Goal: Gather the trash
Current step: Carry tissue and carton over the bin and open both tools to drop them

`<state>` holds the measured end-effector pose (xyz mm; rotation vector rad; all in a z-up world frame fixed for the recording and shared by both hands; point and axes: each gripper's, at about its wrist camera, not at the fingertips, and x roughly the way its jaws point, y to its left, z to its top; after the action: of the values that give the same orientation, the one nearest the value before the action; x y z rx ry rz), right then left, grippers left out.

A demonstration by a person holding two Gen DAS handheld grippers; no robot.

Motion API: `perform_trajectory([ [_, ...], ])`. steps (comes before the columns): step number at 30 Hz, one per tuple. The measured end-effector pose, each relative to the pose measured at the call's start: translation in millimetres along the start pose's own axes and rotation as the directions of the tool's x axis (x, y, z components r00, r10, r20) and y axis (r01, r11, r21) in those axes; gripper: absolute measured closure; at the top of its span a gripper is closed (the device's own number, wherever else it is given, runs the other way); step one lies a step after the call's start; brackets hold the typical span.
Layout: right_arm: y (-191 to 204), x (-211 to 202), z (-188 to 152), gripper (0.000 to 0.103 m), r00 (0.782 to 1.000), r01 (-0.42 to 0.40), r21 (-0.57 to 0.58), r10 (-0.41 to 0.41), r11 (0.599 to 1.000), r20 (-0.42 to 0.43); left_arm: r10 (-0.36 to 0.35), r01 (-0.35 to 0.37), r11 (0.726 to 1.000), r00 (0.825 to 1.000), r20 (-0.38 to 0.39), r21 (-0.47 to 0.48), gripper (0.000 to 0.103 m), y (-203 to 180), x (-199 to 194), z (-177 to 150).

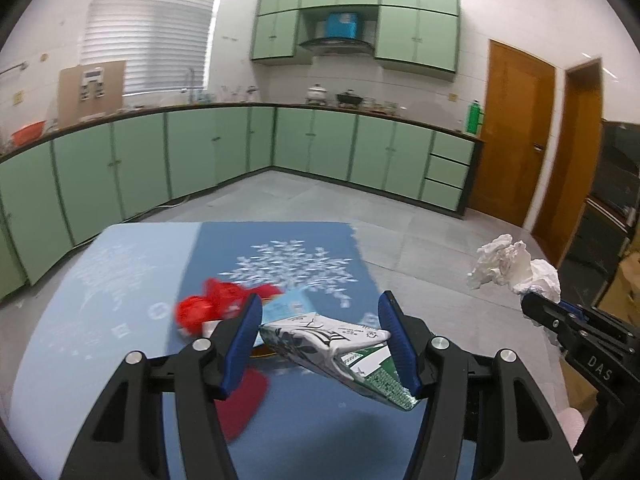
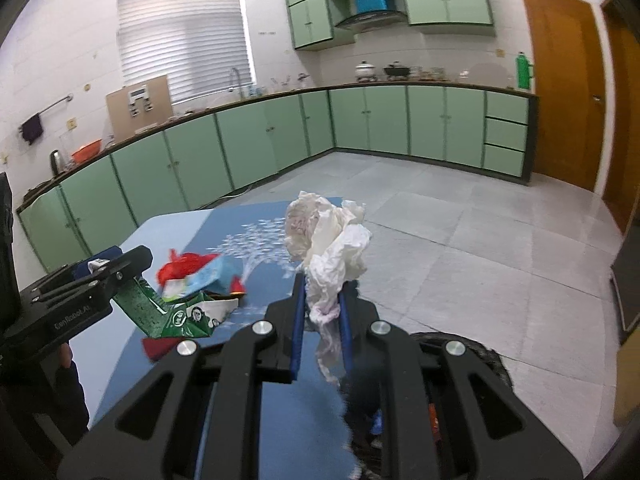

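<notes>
Left gripper [image 1: 320, 330] clamps a flattened carton [image 1: 340, 356]; right gripper [image 2: 322, 312] seemingly pinches crumpled tissue [image 2: 328, 240].

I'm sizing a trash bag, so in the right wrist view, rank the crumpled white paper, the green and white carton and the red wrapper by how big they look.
1. Crumpled white paper, though it sits closest to the camera, in the right tongs, so this is unsure.
2. Green and white carton.
3. Red wrapper, partly hidden, so only roughly placed.
</notes>
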<state>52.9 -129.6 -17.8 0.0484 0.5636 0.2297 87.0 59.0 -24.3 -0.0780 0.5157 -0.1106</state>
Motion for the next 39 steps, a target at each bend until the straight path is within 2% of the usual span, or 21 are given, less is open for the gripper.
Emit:
perform_trajectory([
  [8, -52.9, -16.2, -10.1, 0.089, 0.994, 0.111, 0.054, -0.112, 0.992, 0.003, -0.119, 0.119, 0.990, 0.993, -0.007, 0.071, 0.044, -58.2, 19.0, 3.4],
  [19, -113.6, -31.4, -30.8, 0.089, 0.971, 0.237, 0.126, -0.238, 0.963, -0.008, -0.246, 0.249, 0.958, 0.968, -0.041, 0.140, 0.044, -141.6, 55.0, -6.2],
  [32, -160.6, -8.2, -69.0, 0.088, 0.952, 0.305, 0.199, -0.291, 0.931, -0.095, -0.274, 0.292, 0.941, 0.954, -0.119, 0.171, 0.044, -184.4, 97.3, -23.9],
  [36, -166.3, 4.7, -74.8, 0.082, 0.949, 0.309, 0.206, -0.287, 0.929, -0.128, -0.283, 0.310, 0.935, 0.945, -0.165, 0.174, 0.043, -190.7, 107.9, -28.6],
  [39, -170.3, 10.4, -78.3, 0.067, 0.949, 0.309, 0.221, -0.284, 0.925, -0.139, -0.292, 0.326, 0.929, 0.937, -0.193, 0.176, 0.043, -193.4, 112.9, -29.2],
])
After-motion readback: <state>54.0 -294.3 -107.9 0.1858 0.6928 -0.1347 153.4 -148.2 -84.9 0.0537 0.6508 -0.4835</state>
